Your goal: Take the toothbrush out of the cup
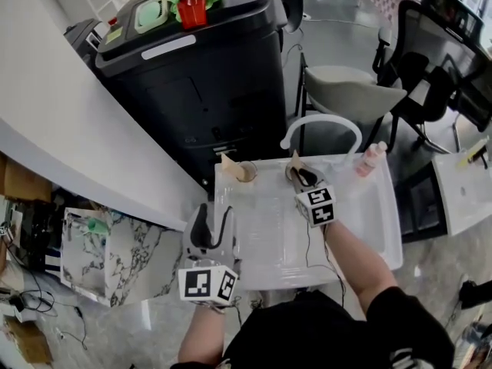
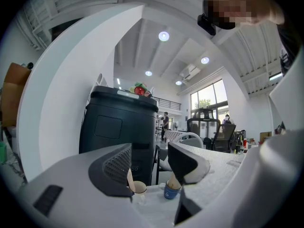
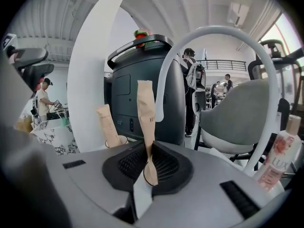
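The toothbrush is a long, flat thing sealed in a tan paper sleeve with faint dark print near its upper part. It stands nearly upright, leaning a little, and its top rises well above the right tool. That tool's two dark ribbed pads are pressed together on the sleeve's lower part, pinching it from both sides with the paper creased between them. In the head view the right tool reaches out over the white surface, with the toothbrush poking up just past its tip. From the left gripper view, the foot of the wrapped toothbrush sits inside the small blue cup, which stands on the surface directly beneath the right tool. To the left of the right tool and a little further out, a second cup holds another paper-wrapped toothbrush. Off to the right of the right tool stands a pink bottle. The left tool hangs beside the near left edge of the surface, well apart from both cups. Its jaws are spread wide with nothing between them, and the two cups show beyond the gap.
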{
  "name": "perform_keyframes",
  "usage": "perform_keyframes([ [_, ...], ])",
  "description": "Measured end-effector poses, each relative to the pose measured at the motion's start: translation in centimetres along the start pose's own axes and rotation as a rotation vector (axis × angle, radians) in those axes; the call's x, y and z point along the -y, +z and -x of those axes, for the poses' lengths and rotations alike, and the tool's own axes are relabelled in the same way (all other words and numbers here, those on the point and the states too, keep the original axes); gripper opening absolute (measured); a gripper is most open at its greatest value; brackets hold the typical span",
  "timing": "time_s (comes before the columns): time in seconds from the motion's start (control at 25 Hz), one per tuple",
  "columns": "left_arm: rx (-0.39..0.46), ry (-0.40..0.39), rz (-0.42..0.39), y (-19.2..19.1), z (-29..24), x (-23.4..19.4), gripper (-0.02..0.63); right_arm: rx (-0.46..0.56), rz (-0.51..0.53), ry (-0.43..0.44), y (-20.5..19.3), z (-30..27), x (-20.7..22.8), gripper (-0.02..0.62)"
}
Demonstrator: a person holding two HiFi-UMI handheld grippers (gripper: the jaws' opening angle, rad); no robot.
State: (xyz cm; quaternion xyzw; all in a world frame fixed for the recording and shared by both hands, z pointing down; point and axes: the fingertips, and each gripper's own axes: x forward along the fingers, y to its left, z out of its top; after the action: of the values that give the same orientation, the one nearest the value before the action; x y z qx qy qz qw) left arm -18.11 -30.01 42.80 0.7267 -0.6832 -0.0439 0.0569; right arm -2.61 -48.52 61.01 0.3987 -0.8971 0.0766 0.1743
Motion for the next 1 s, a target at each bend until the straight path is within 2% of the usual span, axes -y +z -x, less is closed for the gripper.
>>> perform_keyframes([
  [0.4,0.027,-0.028,0.023,0.8,0.9,0.3,0.222,0.133,-0.015,-0.028,5.4,4.8,-0.1,0.029],
  [1.0,0.051,-0.111,0.036,2.2,2.5,1.5,0.222,0.370,-0.054,-0.046,15.0,16.0,-3.3,0.029],
])
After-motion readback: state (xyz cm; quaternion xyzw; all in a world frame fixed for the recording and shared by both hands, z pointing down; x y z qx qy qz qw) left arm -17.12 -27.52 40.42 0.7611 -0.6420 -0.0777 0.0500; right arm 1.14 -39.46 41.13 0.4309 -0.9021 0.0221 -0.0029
